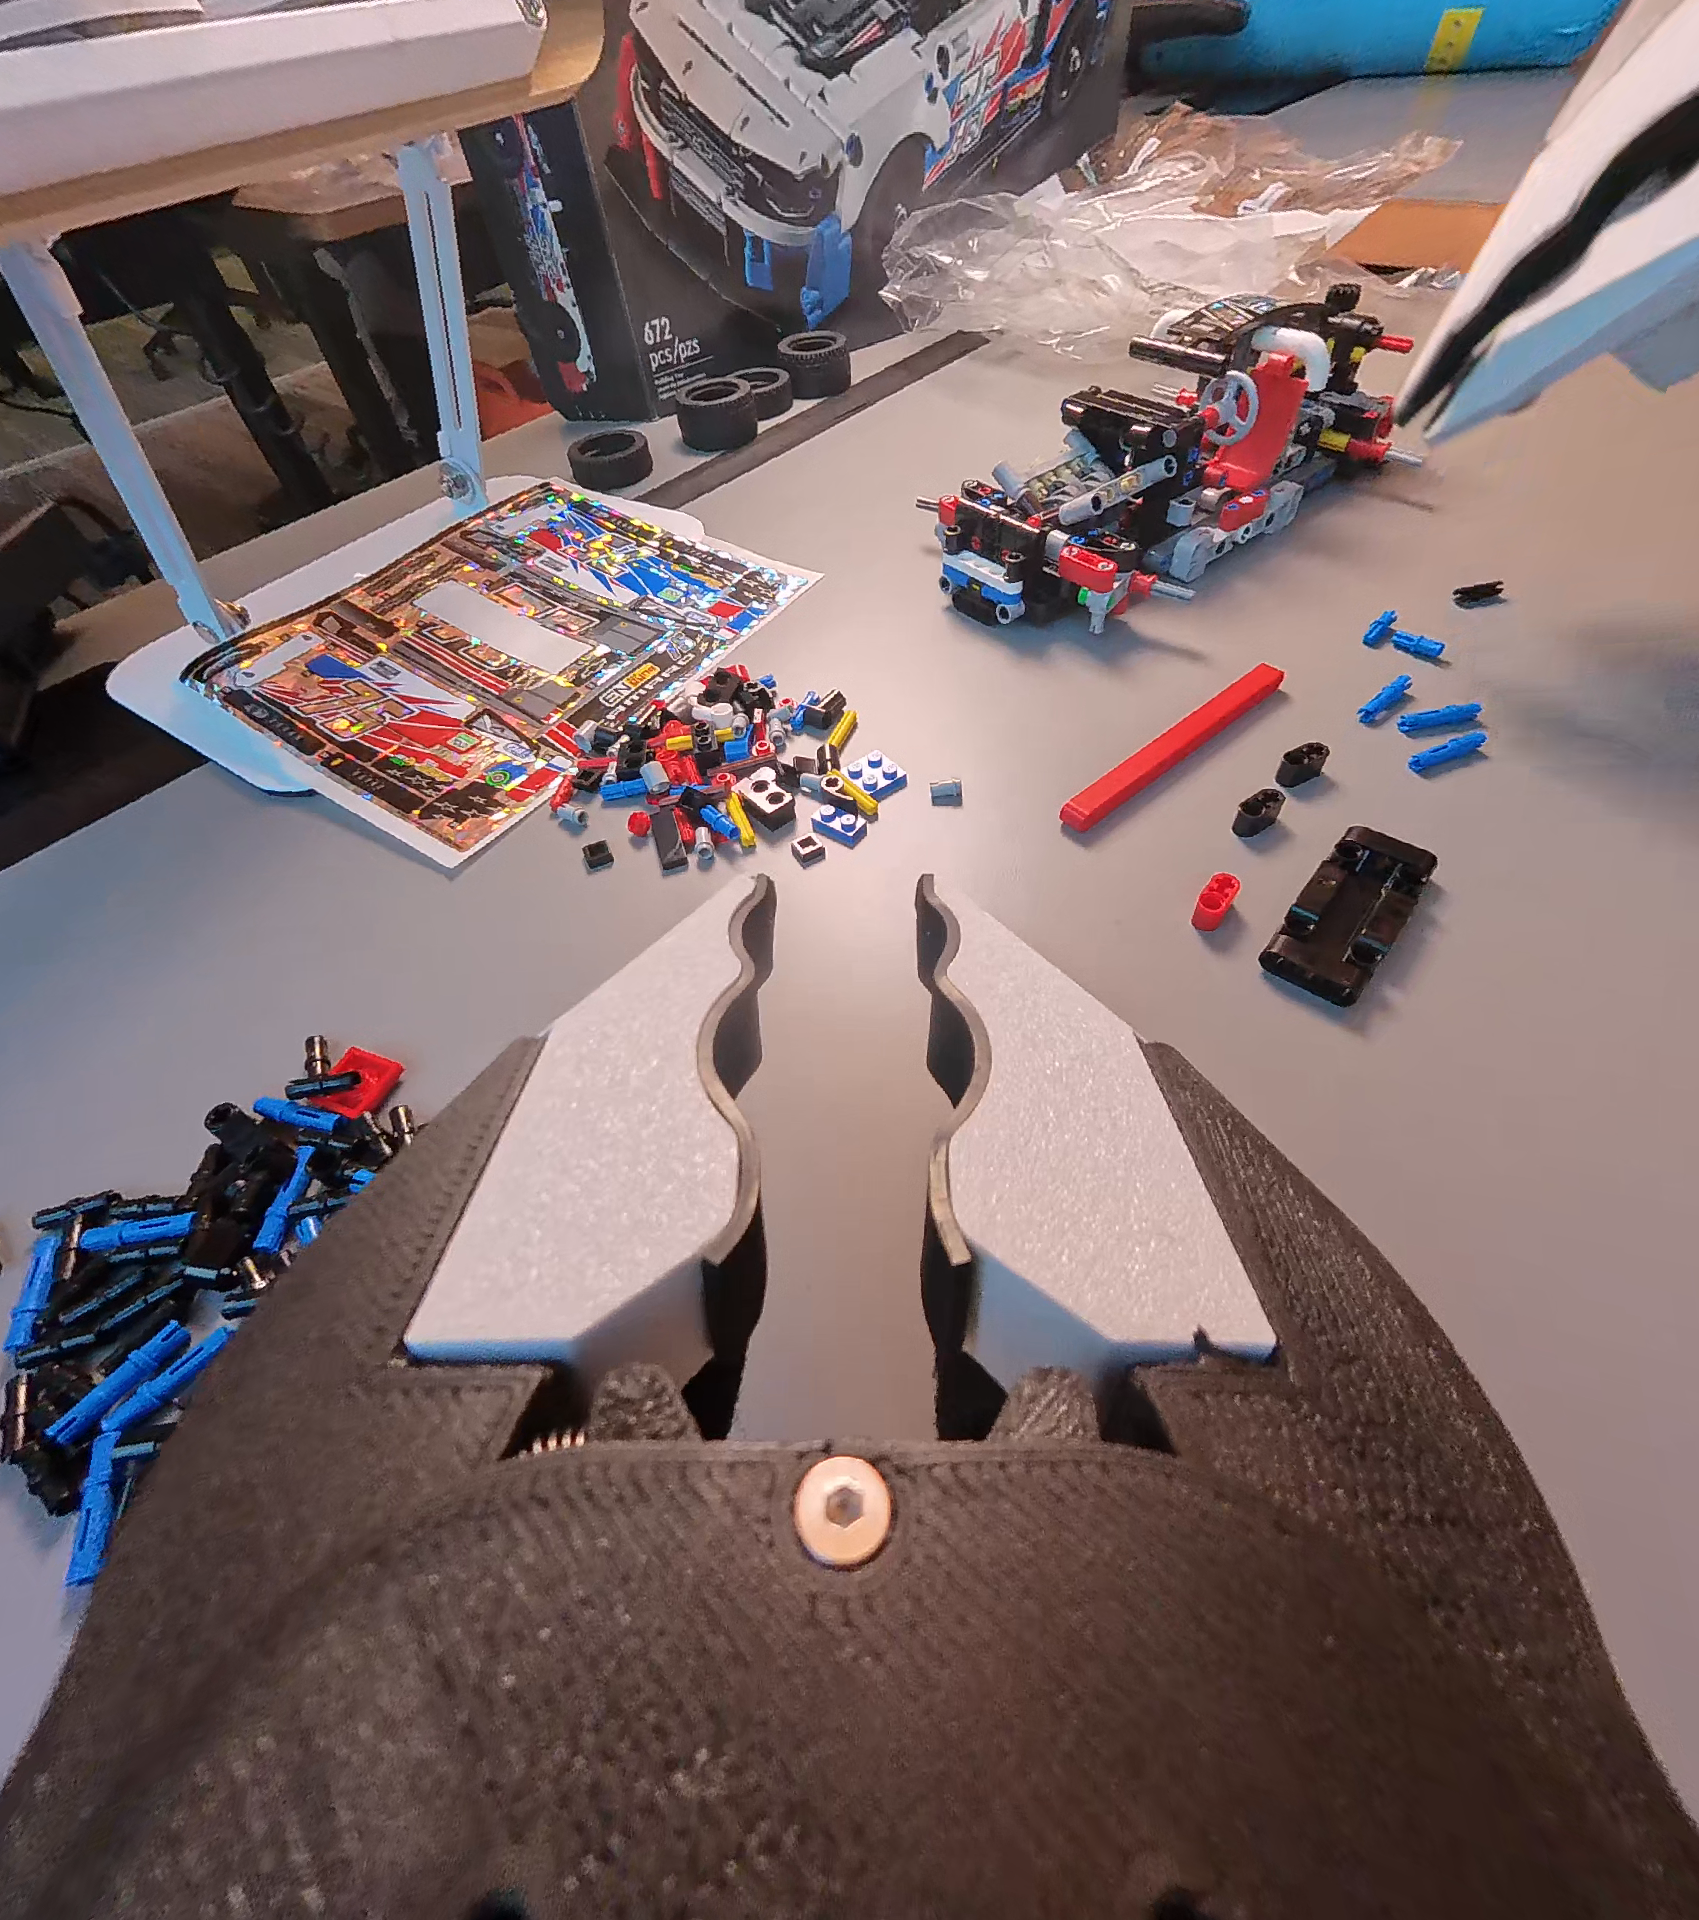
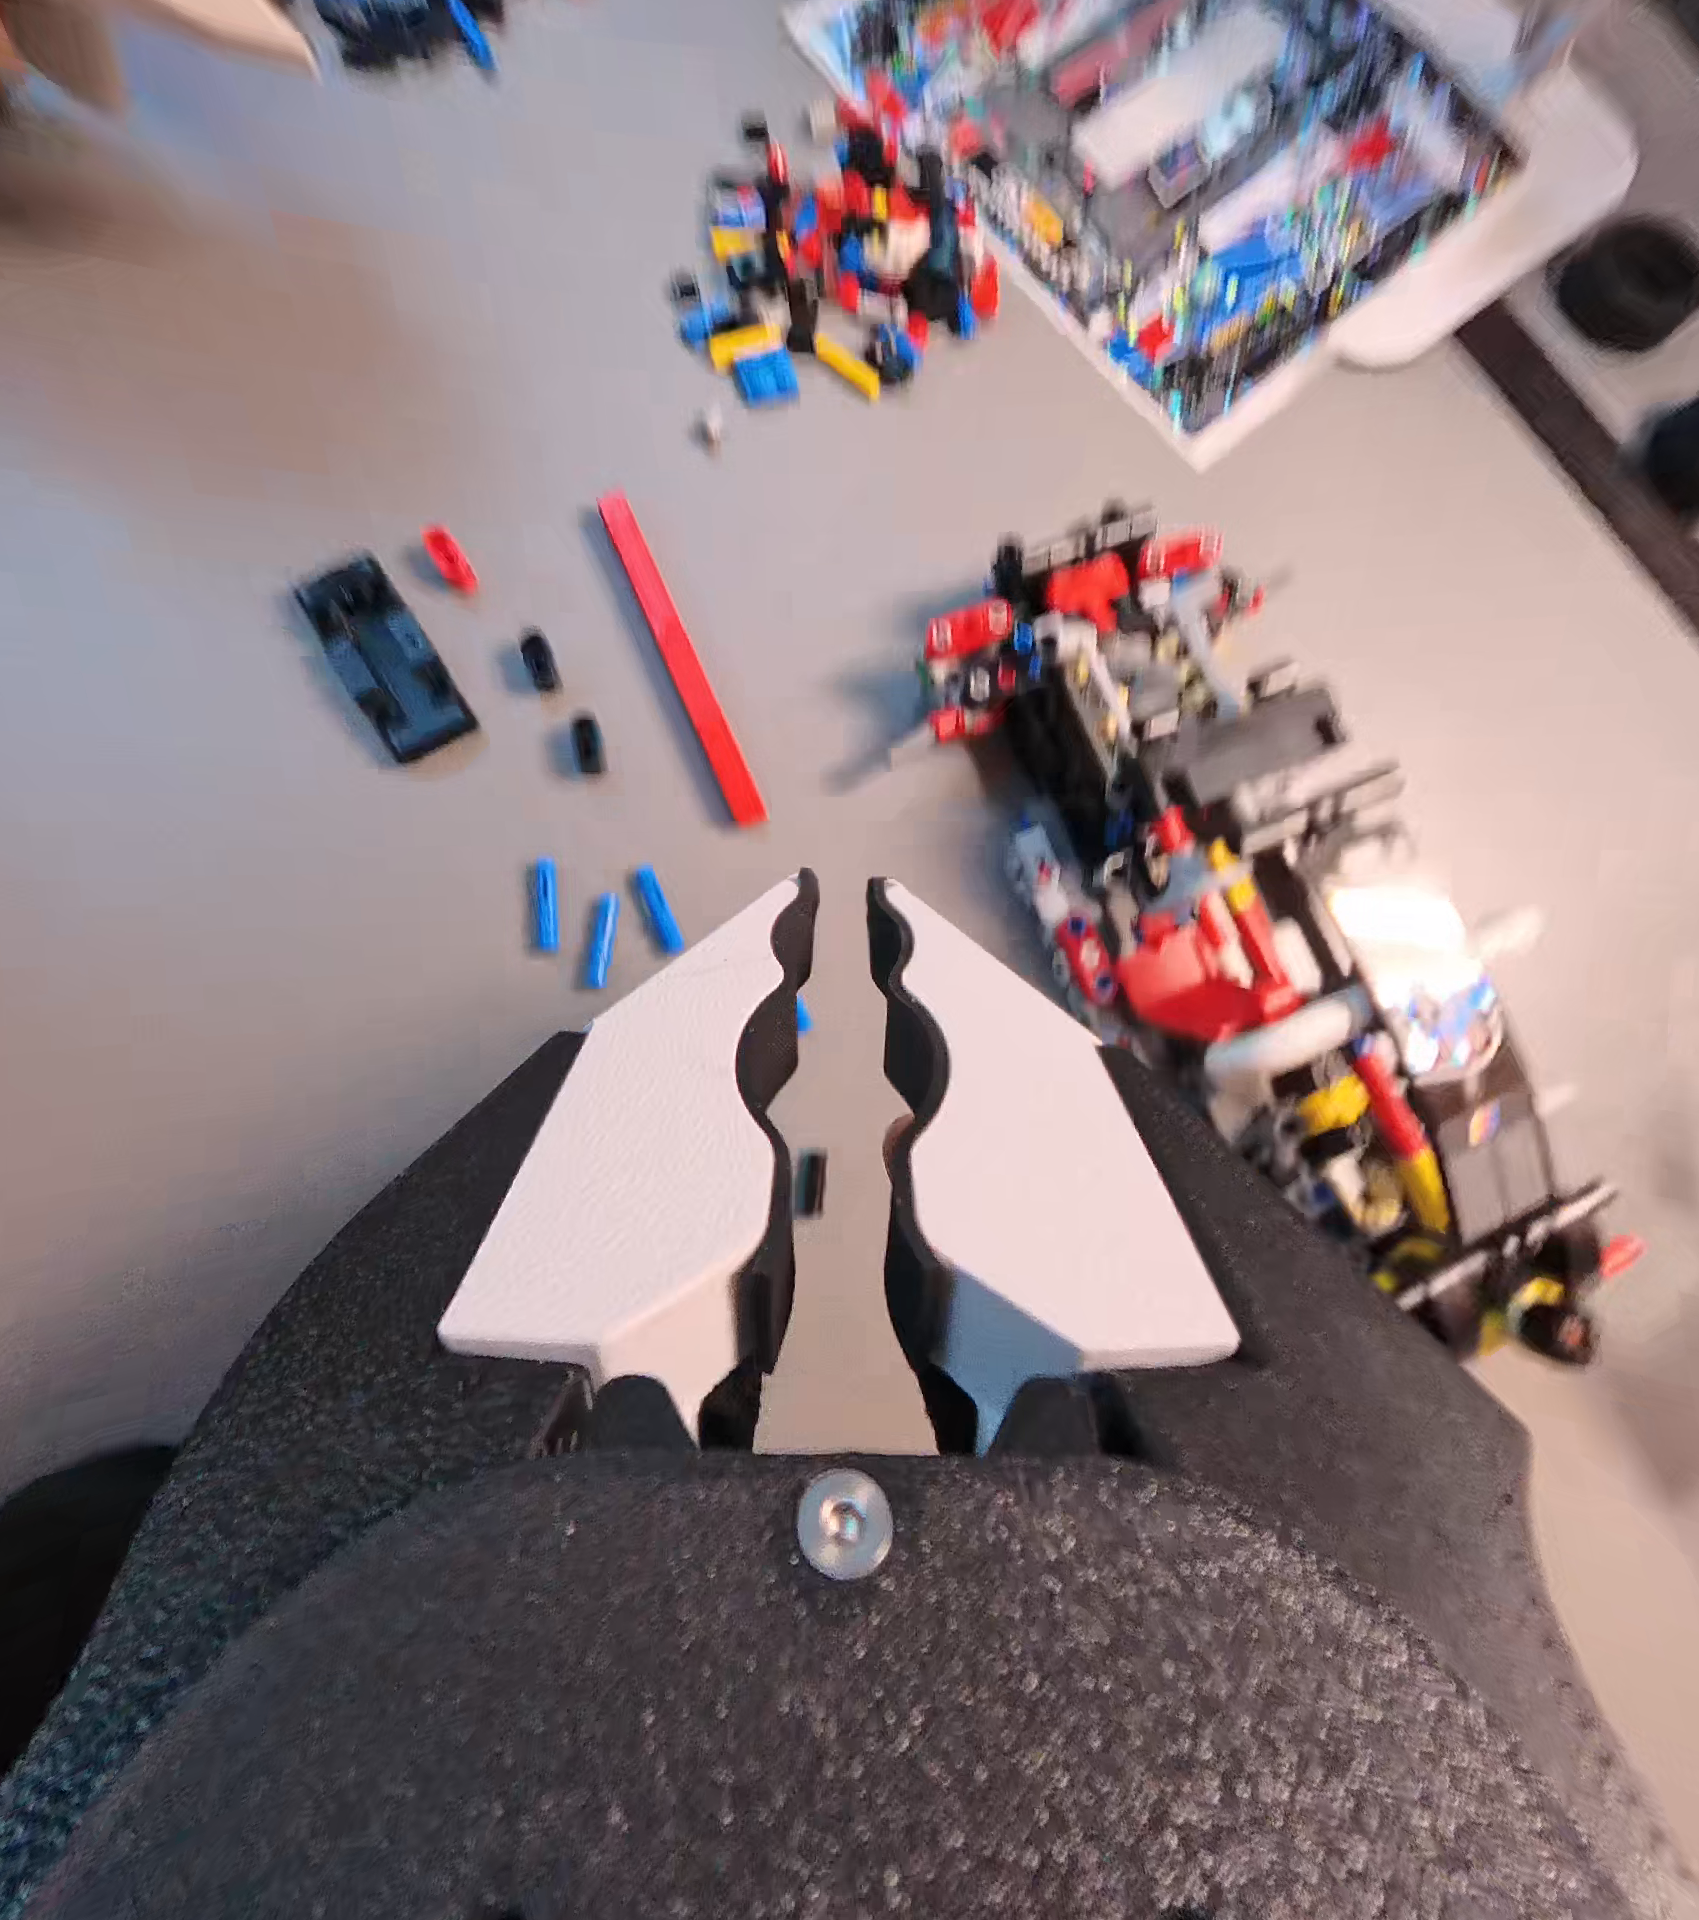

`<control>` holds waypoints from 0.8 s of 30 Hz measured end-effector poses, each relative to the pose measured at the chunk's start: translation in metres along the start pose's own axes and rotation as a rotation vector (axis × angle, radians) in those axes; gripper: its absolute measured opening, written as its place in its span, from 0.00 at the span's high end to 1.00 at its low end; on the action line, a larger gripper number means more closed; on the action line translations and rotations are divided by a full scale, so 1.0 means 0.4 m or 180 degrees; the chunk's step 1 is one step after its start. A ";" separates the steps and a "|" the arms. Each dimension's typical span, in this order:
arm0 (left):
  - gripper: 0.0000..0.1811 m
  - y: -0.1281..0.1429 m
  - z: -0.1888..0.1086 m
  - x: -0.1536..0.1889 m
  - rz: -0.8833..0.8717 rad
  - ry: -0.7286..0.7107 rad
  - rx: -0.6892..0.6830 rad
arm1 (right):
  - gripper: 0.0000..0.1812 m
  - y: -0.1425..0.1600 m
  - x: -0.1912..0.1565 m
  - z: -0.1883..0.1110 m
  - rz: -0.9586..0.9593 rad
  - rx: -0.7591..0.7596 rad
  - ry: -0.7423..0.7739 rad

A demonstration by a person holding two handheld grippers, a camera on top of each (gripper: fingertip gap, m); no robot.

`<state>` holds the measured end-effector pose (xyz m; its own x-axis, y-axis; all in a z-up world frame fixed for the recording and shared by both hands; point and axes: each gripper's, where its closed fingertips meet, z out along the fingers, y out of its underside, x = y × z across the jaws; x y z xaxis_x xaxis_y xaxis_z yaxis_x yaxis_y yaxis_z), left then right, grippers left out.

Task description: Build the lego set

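A partly built car chassis [image 1: 1167,488] [image 2: 1219,935] stands on the grey table. Near it lie a long red beam [image 1: 1172,746] [image 2: 681,657], a black panel piece [image 1: 1349,914] [image 2: 386,657], a small red connector [image 1: 1215,900] [image 2: 450,558], two small black connectors [image 1: 1302,764] [image 2: 538,660] and several blue pins [image 1: 1427,717] [image 2: 596,925]. My left gripper [image 1: 847,894] is open and empty, low over the table in front of a mixed pile of small pieces [image 1: 731,769] [image 2: 834,260]. My right gripper [image 2: 842,888] is held above the blue pins beside the chassis, its jaws a narrow gap apart with nothing between them. It also shows in the left wrist view [image 1: 1416,416].
A pile of blue and black pins [image 1: 128,1299] lies at the near left. A shiny sticker sheet [image 1: 471,665] rests on a white stand's foot. The set's box [image 1: 824,156], several tyres [image 1: 720,410] and crumpled plastic bags [image 1: 1136,229] are at the back. A small black piece [image 1: 1477,592] lies alone. About 25 cm separates my left fingertips from my right. Measured from the fingertips, the small red connector [image 1: 1215,900] is 10 cm or so from the left gripper and 15 cm from the right. It is also in sight in the right wrist view [image 2: 441,548].
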<state>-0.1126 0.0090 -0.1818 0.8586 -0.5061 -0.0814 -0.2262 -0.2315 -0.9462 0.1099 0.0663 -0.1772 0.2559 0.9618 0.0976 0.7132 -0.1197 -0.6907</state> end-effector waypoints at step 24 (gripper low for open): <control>0.86 0.000 0.000 0.012 -0.0093 0.0166 0.0043 | 0.94 -0.352 0.037 0.544 -0.1044 -0.0590 -0.1101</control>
<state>-0.1085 0.0065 -0.1822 0.8396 -0.5419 -0.0376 -0.1948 -0.2357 -0.9521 -0.1287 0.1511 -0.2346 -0.2094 0.9775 0.0234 0.8315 0.1906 -0.5218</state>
